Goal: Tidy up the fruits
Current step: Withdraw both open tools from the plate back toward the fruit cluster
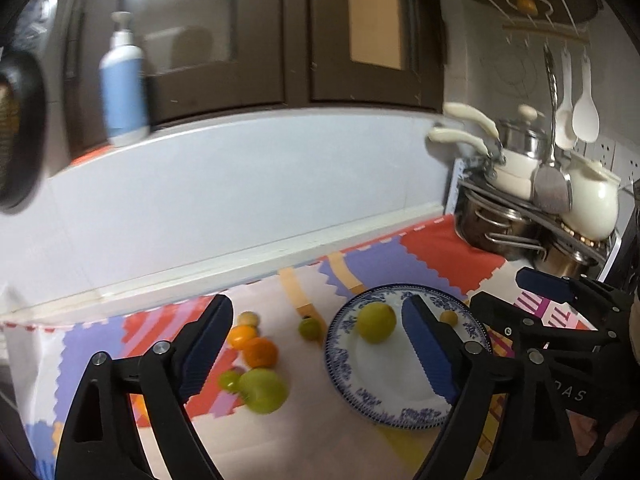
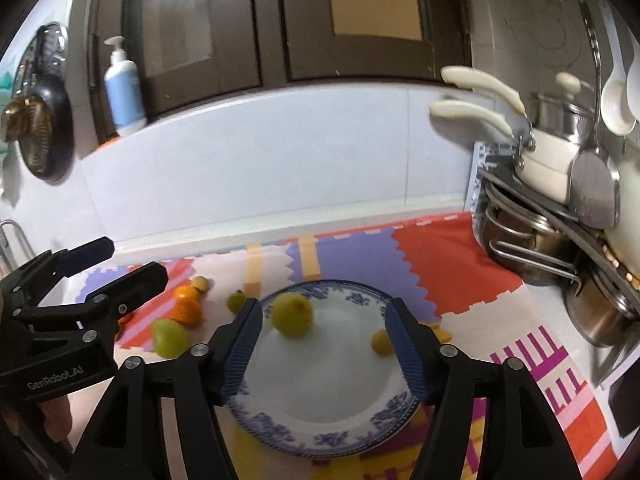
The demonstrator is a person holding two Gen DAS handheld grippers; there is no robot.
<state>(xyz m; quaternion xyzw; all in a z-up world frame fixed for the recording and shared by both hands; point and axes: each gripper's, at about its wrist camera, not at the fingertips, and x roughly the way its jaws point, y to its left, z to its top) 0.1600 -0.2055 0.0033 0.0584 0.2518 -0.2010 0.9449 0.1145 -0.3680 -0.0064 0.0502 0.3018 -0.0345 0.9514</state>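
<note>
Here, both my left gripper (image 1: pixel 318 350) and right gripper (image 2: pixel 322 346) hang released, empty, above the plate (image 2: pixel 320 436). Two fruits lie on the plate; six sit left of its rim.

Left hand-held gripper (image 1: pixel 318 344) fills the lower frame, jaws spread and empty; right hand-held gripper (image 2: pixel 322 346) likewise, jaws apart, tilted downward.

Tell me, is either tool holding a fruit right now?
No. Left tool and right tool are both open and empty; the green fruit lies on the plate.
</note>
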